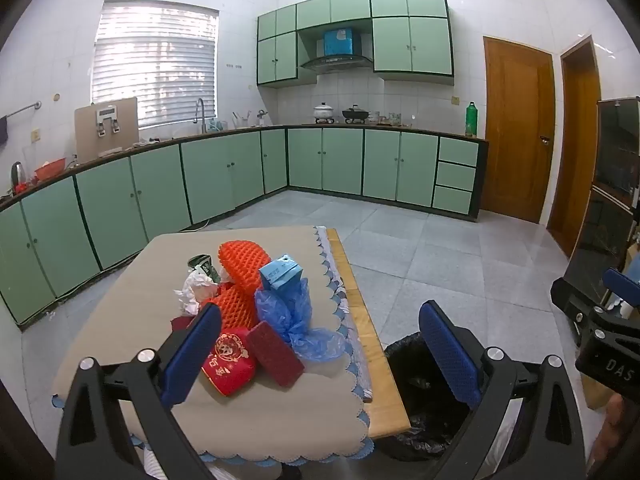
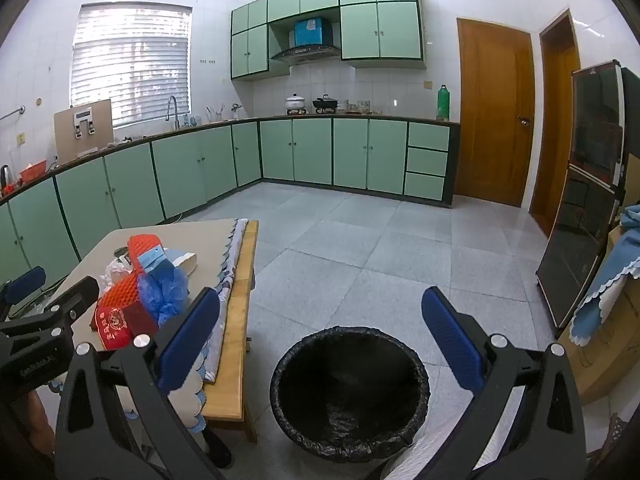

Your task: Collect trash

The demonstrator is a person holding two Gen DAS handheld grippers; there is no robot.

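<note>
So, left wrist view first: the left gripper (image 1: 320, 356) hangs over the near end of the table (image 1: 372, 364) with its blue-padded jaws spread wide and nothing between them. The trash sits in one pile on the beige tablecloth (image 1: 140, 292): orange foam netting (image 1: 240, 264), crumpled white paper (image 1: 196, 290), a small blue carton (image 1: 280, 272), a bunched blue plastic bag (image 1: 296, 316), a dark red flat box (image 1: 276, 356) and a red pouch (image 1: 228, 364) with white print, nearest the camera. A dark can-like thing (image 1: 204, 264) pokes out behind the paper, can't tell exactly what it is. The trash bin (image 1: 416, 384) with its black liner sits on the floor just right of the table, partly hidden behind the right finger. The right gripper's body shows at the far right edge.

Right wrist view: the right gripper (image 2: 320, 340) hovers above the bin (image 2: 348, 392), jaws also spread wide and empty. The bin looks empty as far as I can see, just black liner. The table and pile (image 2: 136, 292) are off to the left, and the left gripper (image 2: 24, 284) peeks in at the left edge.
</note>
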